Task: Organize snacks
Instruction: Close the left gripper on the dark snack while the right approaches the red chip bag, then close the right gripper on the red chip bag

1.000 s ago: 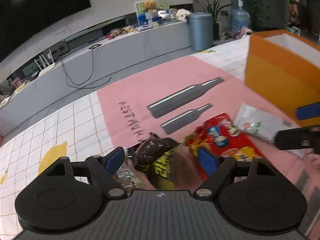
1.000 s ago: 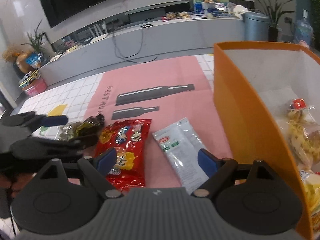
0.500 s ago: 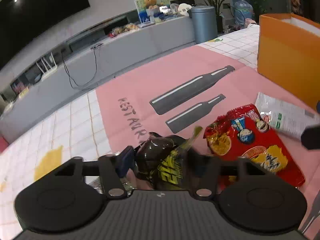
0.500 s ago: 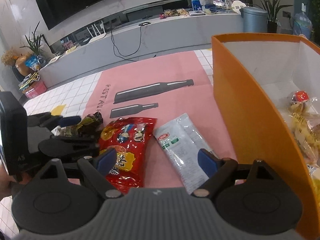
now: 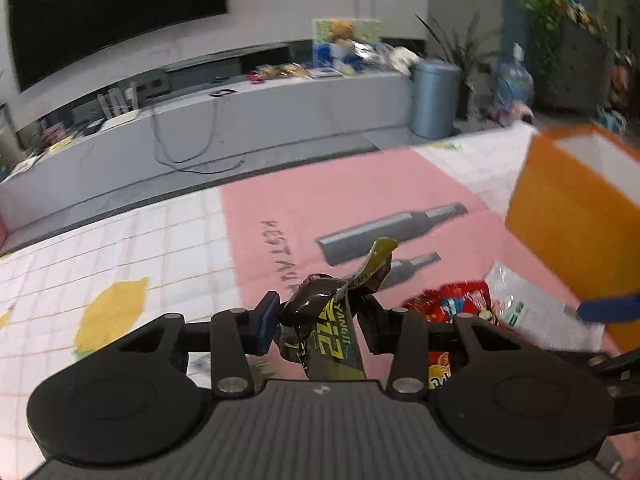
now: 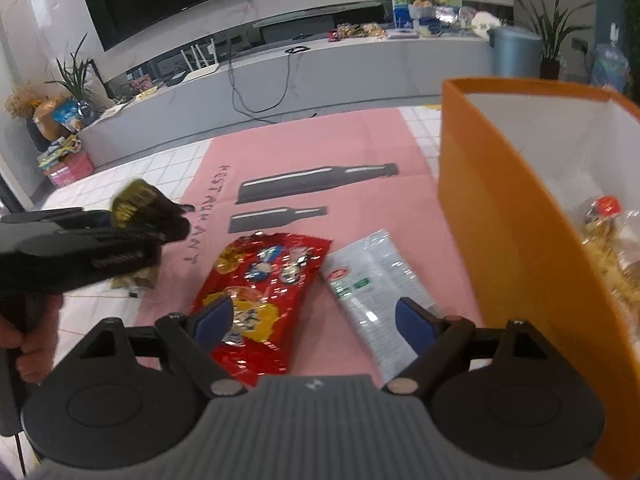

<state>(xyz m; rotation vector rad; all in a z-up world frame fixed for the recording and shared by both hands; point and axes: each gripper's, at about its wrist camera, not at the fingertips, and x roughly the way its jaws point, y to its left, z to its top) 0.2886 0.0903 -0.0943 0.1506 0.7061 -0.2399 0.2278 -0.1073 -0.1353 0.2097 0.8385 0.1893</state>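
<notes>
Dark snack packet (image 5: 324, 332), yellow-green lettering partly legible as "YANGJI" — pinched between the blue pads of the left gripper (image 5: 316, 320), whose jaws are closing on it; lifted clear of the tablecloth (image 5: 168, 240), long axis running away from the camera, twisted tail end pointing up and to the right. Same packet seen blurred in the right wrist view, at left above the cloth. Red snack bag (image 6: 264, 288) with cartoon figures, flat on the pink panel, long axis slanting from near-left to far-right; print too small to read. White-and-green sachet (image 6: 368, 288) just beside it on the right, lettering illegible. Orange box (image 6: 492, 240) at far right, open top, wrapped snacks inside. Cloth printed with two grey bottles and "RESTAURANT". Right gripper (image 6: 316, 320) — spread wide, nothing between the pads, hanging over red bag and sachet.
</notes>
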